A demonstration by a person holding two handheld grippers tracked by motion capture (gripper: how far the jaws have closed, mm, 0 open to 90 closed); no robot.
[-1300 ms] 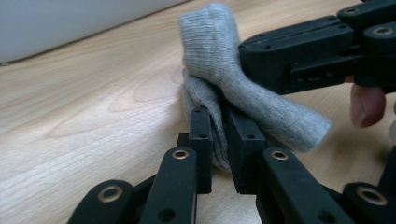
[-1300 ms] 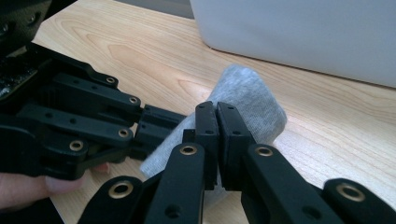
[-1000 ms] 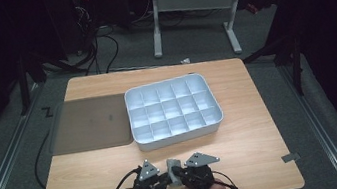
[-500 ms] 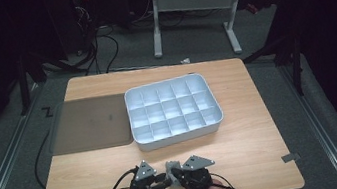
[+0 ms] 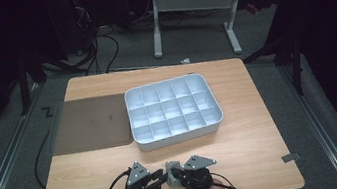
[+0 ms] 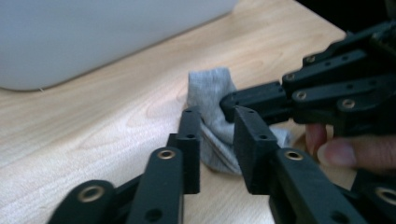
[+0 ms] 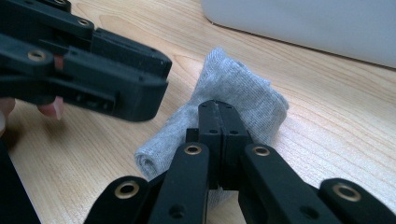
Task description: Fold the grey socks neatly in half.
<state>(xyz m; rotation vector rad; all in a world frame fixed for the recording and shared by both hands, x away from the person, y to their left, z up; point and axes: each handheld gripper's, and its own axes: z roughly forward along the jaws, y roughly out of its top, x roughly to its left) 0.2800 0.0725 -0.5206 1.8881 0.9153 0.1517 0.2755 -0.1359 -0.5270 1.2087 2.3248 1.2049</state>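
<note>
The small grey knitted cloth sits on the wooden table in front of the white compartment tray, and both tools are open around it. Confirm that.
Not quite: the right tool is shut on the small grey knitted cloth, as the right gripper view shows. The left tool is open around it, on the wooden table in front of the white compartment tray.

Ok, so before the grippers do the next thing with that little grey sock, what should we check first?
1. Right gripper pinching the grey sock: ok, jaws closed on the fabric.
2. Left gripper holding the sock too: not ok, its jaws stand open around it.
3. Sock lifted off the wooden table: cannot tell.
4. Compartment tray empty and ready: ok, no items visible inside.
5. Dark mat free of objects: ok.
</note>
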